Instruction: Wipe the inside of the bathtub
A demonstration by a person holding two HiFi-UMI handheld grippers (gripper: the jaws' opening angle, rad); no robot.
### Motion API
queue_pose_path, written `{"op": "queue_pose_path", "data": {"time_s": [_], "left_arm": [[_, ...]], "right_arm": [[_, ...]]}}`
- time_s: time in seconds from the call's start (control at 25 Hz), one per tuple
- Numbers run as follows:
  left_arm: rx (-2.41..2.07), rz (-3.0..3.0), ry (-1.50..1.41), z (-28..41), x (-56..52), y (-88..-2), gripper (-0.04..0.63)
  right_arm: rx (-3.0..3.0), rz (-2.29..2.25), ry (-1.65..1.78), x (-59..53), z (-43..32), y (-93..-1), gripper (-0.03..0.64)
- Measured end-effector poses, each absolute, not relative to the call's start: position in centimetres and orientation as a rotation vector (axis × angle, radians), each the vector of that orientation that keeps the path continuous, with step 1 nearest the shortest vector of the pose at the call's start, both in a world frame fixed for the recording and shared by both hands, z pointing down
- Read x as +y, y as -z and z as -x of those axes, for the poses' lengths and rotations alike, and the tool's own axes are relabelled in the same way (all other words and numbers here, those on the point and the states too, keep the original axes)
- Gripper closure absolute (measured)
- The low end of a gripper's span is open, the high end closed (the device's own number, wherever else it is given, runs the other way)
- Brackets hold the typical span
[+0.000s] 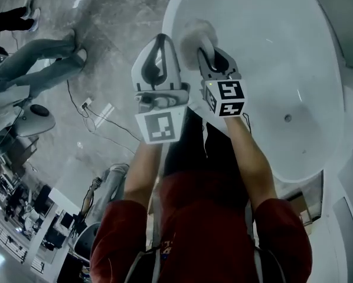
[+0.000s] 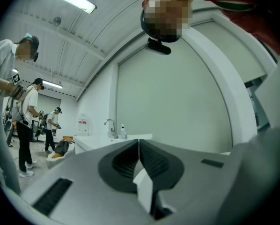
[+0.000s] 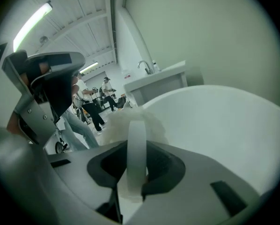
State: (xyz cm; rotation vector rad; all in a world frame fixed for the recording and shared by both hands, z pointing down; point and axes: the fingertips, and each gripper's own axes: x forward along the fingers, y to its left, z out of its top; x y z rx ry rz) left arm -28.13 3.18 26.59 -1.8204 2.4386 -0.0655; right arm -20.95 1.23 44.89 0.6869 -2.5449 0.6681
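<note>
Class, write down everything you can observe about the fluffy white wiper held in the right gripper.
The fluffy wiper is a soft, off-white, shaggy pad that looks like cloth or microfibre, with a smooth white band running upright across it. The right gripper is clamped on that band. The pad sticks out beyond the jaws, above the near end of the white bathtub. Whether it touches the tub surface cannot be told.

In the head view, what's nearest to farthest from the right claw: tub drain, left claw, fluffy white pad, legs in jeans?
From the right claw:
1. Fluffy white pad, gripped in it.
2. Left claw, just beside, on its left.
3. Drain, down in the tub, to the right.
4. Legs in jeans, far left on the floor.
</note>
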Motion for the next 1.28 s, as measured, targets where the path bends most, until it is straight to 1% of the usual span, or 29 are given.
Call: {"op": "queue_pose_path", "data": {"time_s": [0.24, 0.44, 0.8, 1.28], "left_arm": [[2.493, 1.862, 0.084, 29.8, 1.3, -34.5, 0.578], [2.486, 1.890, 0.072, 31.5, 2.1, -33.7, 0.578], [2.480, 1.964, 0.020, 26.7, -1.3, -40.4, 0.578], [2.457, 2.022, 0.030, 26.2, -1.5, -40.9, 0.578]], "right_arm": [[-2.493, -0.640, -0.788, 2.2, 23.2, -52.4, 0.522], [-2.473, -0.645, -0.811, 1.9, 24.9, -52.6, 0.522], [-2.332, -0.763, -0.895, -1.5, 20.0, -65.5, 0.522], [-2.262, -0.824, -0.920, -1.8, 20.0, -68.4, 0.522]]}}
